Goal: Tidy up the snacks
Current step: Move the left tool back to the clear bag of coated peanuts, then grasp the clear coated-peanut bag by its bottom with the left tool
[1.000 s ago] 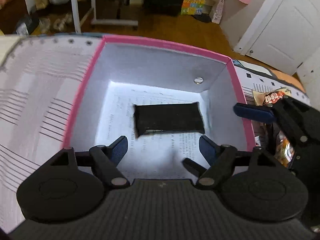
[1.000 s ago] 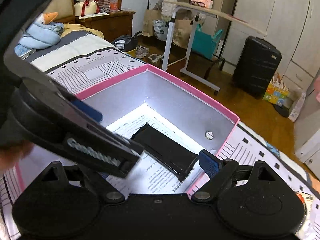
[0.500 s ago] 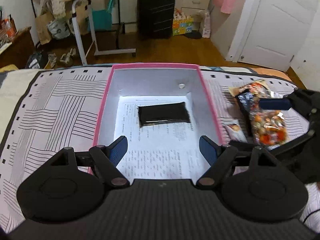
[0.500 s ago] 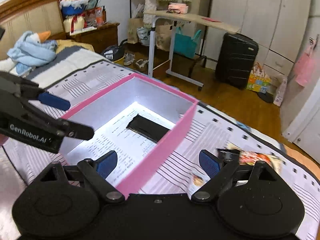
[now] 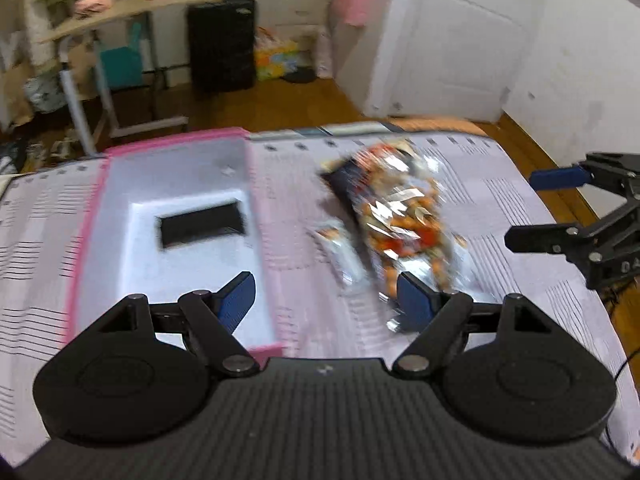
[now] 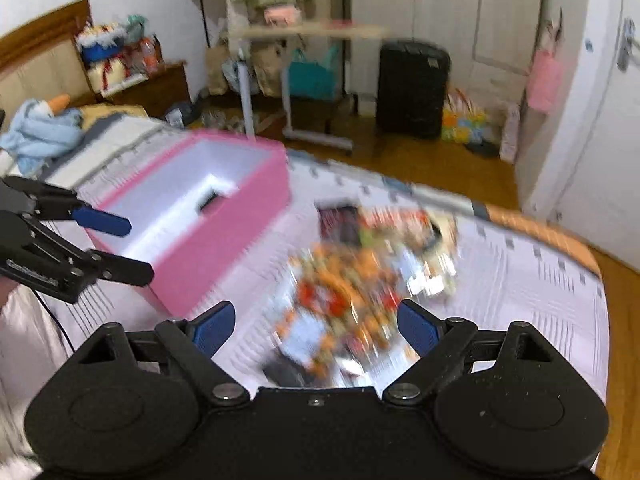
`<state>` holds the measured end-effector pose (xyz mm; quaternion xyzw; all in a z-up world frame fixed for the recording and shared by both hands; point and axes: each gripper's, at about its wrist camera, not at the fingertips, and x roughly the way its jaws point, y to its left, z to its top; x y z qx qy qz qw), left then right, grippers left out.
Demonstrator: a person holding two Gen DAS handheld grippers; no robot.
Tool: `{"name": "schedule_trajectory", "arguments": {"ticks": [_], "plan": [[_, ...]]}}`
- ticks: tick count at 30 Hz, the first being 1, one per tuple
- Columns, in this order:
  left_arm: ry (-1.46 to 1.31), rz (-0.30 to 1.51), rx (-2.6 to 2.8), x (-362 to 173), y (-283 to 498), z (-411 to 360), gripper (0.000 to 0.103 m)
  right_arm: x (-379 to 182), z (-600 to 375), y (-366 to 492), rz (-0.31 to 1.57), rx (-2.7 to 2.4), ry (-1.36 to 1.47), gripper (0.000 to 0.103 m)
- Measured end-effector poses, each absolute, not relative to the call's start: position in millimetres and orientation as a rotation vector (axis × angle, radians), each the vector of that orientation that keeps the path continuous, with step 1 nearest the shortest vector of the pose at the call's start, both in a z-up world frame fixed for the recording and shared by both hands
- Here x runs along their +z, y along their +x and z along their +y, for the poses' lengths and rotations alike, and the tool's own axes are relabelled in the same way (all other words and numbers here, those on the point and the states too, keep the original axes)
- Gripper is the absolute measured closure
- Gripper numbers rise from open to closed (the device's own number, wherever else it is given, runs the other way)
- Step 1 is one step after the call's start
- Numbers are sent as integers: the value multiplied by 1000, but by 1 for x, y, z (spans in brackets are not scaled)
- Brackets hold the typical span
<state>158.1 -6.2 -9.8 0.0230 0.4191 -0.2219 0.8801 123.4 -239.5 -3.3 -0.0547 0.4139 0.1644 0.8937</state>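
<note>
Two grippers hang over a bed (image 5: 500, 208) spread with a pale line-patterned cover, which serves as the work surface; it carries everything at easy reach. On its left part sits an open pink box (image 5: 256, 204) with a white inside, likely the place meant for the snacks, since one flat black packet (image 5: 200, 226) already lies on its floor. Just right of the box, apart from its wall, lies a loose heap of snack bags (image 6: 360, 276): shiny clear and silver wrappers showing orange and red pieces, with a dark packet at the far end; blur hides any print. The right gripper (image 6: 316, 326) points down at the heap, its jaws wide, having just narrowed a little, with nothing pressed between them. The left gripper (image 5: 326, 298) straddles the box's right wall, jaws likewise wide, slightly narrowed and empty
</note>
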Motion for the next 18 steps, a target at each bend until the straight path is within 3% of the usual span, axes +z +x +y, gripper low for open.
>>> {"name": "schedule_trajectory", "arguments": {"ticks": [6,10,18], "plan": [[40,912,-538,-45,154,-55,28,-49,-271,127,919,336,6,21],[16,876,-518,-70,165,-75,28,-79,-260,132,913,393,9,21],[-115,981,-517,-128,213,-87,28,-136,-212,148,876,355,-139,15]]}}
